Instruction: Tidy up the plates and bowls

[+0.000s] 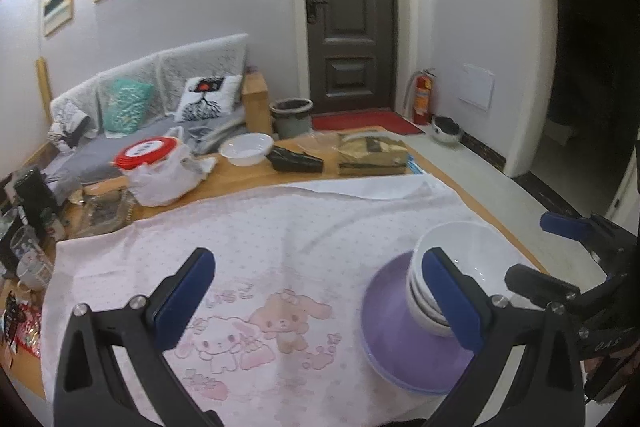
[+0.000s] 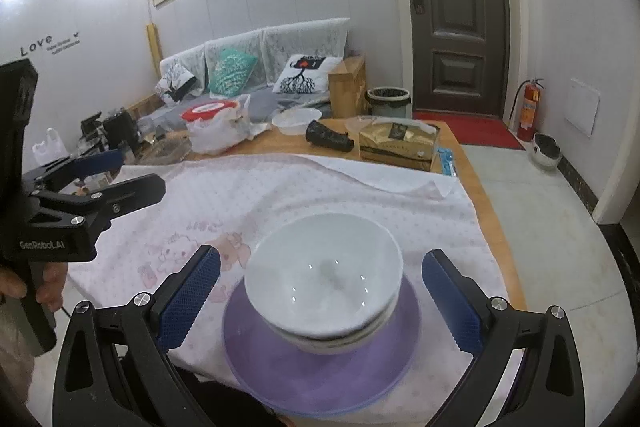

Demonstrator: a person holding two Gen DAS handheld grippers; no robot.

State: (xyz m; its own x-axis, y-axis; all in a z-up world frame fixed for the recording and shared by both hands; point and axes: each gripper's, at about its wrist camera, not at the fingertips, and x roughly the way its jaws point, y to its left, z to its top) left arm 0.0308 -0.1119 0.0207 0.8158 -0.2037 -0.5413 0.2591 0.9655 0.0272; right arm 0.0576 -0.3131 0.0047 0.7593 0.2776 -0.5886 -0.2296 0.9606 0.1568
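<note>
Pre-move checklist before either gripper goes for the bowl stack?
1. Left gripper open, nothing held: ok.
2. Right gripper open, fingers either side of the bowls, no contact: ok.
3. Bowls nested on the purple plate: ok, though the stack looks slightly tilted.
4. Plate fully on the cloth: not ok, its near rim seems to reach the table's near edge.
5. Bowl count: cannot tell, about three rims show.
6. White bowl at the far end, not stacked: not ok.
</note>
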